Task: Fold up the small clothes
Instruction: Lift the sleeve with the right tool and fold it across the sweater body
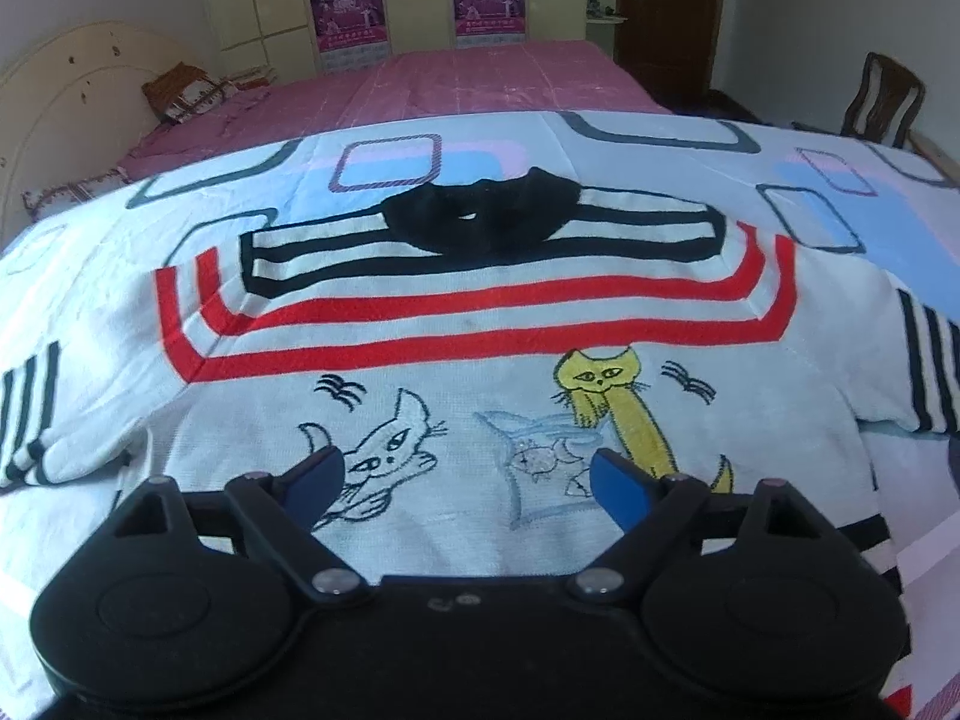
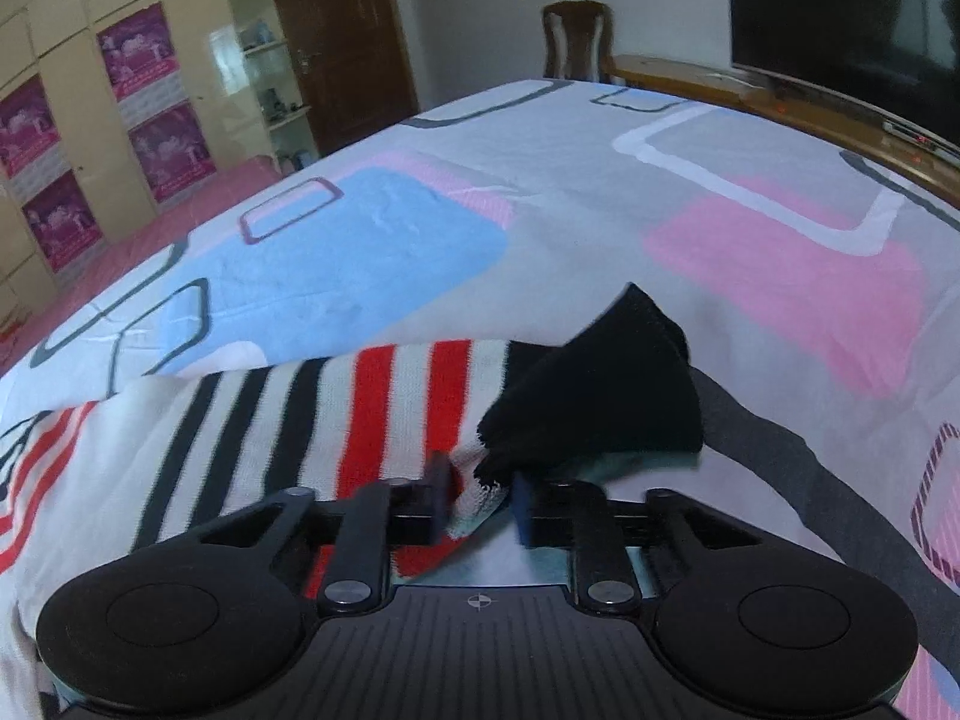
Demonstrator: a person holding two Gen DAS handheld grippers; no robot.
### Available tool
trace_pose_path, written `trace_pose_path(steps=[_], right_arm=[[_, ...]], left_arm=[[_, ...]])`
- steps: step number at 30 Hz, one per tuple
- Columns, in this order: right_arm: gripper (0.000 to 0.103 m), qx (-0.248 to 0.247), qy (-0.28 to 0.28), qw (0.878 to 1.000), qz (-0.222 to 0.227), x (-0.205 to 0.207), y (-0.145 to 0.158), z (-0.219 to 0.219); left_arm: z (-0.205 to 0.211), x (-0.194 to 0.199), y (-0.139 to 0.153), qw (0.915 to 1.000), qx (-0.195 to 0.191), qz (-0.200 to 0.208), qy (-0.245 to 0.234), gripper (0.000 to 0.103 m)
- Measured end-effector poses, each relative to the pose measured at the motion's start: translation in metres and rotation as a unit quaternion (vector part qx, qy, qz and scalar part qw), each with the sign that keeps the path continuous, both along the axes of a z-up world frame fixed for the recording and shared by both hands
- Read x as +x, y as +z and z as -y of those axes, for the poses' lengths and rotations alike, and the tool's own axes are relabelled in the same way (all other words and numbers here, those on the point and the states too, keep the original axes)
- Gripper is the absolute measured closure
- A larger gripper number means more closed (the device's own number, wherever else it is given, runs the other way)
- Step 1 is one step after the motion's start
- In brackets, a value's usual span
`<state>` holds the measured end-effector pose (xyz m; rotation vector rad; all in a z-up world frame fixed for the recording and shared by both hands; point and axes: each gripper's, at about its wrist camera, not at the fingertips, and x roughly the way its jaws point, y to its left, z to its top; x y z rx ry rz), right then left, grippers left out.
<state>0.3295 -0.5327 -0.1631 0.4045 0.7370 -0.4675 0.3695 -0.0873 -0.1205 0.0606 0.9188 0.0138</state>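
Across the bed a small sweater is lying flat, its long axis running 6 to 12 o'clock, collar at 12. Left claw is hovering spread wide over the hem, holding nothing. Right claw, nearer the collar, is pinching a striped edge.

Sweater flat, left gripper (agape) above
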Motion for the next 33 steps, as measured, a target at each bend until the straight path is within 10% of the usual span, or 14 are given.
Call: trace_pose_path(steps=[10, 17, 28, 31, 33], right_arm=[[0.095, -0.048, 0.087, 0.992, 0.072, 0.024, 0.053, -0.067], [0.095, -0.039, 0.229, 0.965, 0.122, 0.055, 0.085, -0.199], [0.092, 0.032, 0.385, 0.922, 0.03, 0.082, 0.019, -0.37], [0.035, 0.041, 0.403, 0.914, 0.025, 0.075, 0.016, -0.377], [0.025, 0.018, 0.407, 0.912, 0.043, 0.063, 0.025, -0.38]], left_arm=[[-0.04, 0.009, -0.003, 0.9995, -0.011, 0.007, 0.027, 0.022], [-0.083, 0.009, -0.003, 0.9982, -0.032, 0.01, 0.049, 0.024], [-0.138, 0.005, -0.001, 0.9955, -0.071, 0.002, 0.062, 0.024], [-0.139, 0.009, -0.005, 0.9929, -0.11, -0.007, 0.045, 0.023], [-0.134, 0.014, -0.009, 0.9891, -0.143, -0.018, 0.03, 0.023]])
